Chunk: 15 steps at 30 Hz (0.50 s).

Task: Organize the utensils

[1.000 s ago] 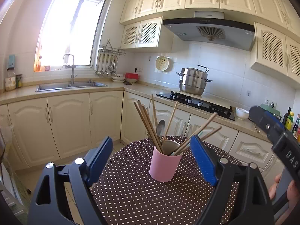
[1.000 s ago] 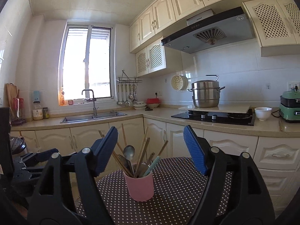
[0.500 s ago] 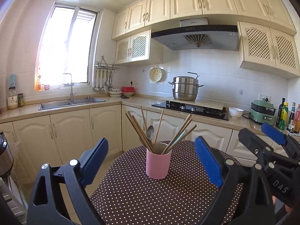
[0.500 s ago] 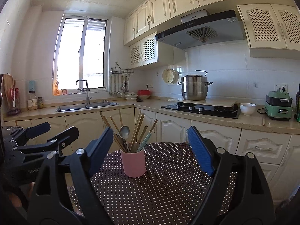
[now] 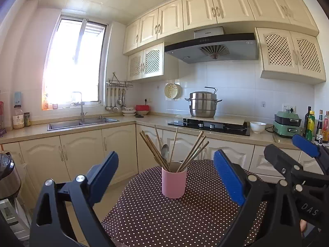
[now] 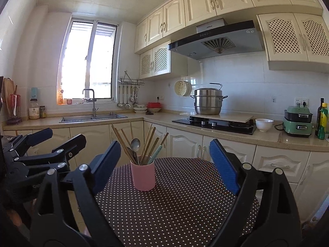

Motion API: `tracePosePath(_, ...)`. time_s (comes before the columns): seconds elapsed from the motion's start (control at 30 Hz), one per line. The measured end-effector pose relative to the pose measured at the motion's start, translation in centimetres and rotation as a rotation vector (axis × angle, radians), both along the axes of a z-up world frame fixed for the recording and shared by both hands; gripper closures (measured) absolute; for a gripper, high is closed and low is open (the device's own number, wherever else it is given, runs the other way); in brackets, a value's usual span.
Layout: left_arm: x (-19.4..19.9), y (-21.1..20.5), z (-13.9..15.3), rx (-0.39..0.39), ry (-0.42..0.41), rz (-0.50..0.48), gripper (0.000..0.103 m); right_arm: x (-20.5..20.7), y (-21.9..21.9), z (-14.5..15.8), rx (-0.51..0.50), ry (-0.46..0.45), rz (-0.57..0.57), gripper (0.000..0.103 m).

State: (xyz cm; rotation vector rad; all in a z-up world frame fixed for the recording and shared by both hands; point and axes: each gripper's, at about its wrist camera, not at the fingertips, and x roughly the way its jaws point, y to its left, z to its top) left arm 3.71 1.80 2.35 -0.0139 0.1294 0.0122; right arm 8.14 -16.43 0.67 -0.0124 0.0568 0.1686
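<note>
The pink cup stands upright near the middle of the round polka-dot desk, at about 12 o'clock from both tools and well apart from them, with wooden chopsticks fanned out of it and a metal spoon standing among them. The left tool is released, jaws spread wide with nothing between the pads; the right tool is also released and its jaws are opening, likewise with nothing gripped. The main risk, as I judge it, is the cup itself: it is tall and narrow, loaded with long sticks leaning out toward 10 and 2 o'clock, so a tool coming in level could snag a leaning chopstick and lever the cup over, spilling everything across the cloth or off the desk edge. The two tools also sit close beside each other, so they could collide if both reach in at once. A pinch on a single thin stick could slip or drag its neighbours out. The right wrist view shows a pale teal-handled utensil leaning toward 1 o'clock in the cup, which the left view barely reveals, plus the left tool at 9 o'clock. The left wrist view instead shows the right tool at 3 o'clock and a dark appliance at its 9 o'clock edge
</note>
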Motion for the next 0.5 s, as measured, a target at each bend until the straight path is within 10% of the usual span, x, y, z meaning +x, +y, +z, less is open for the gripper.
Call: tracePosePath(0.5,-1.3,0.5,0.2,-0.004,-0.05,-0.012,0.011,-0.7,-0.2,-0.2,-0.01,-0.006,-0.002,0.016)
